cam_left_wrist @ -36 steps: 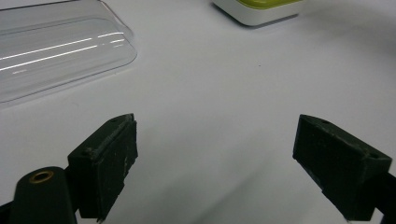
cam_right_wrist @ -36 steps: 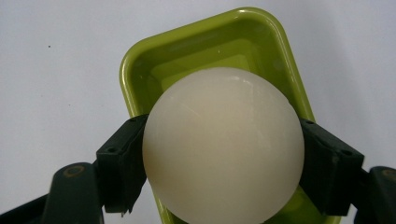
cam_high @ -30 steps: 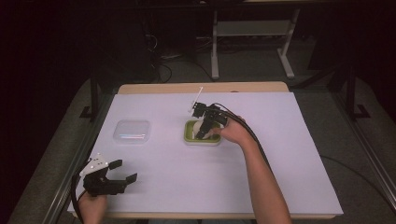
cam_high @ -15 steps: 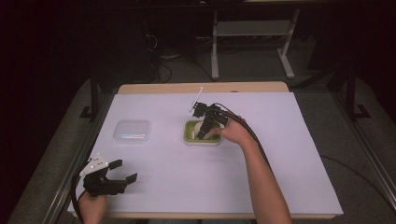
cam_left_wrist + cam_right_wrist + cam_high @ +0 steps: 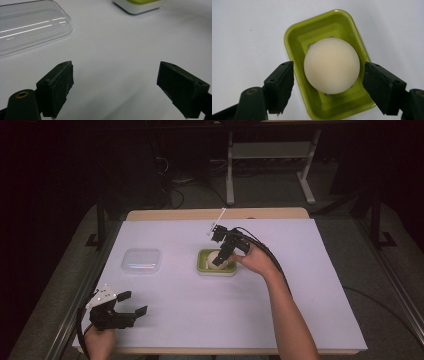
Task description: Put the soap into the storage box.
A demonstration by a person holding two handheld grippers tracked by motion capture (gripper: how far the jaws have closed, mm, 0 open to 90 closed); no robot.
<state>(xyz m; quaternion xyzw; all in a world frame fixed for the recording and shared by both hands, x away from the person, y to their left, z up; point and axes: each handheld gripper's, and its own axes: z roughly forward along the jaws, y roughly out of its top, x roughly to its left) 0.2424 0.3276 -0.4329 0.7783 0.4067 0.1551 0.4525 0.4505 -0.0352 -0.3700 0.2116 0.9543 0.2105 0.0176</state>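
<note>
Straddling the soap, right gripper fingers keep slight gaps.

A table covered in white sheeting is carrying a green soap dish and, well to its left, a clear plastic lid.

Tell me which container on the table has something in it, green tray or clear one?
The green tray by the right gripper: a cream ball sits in it between the open fingers. The clear lidded box, farther left, looks empty.
</note>
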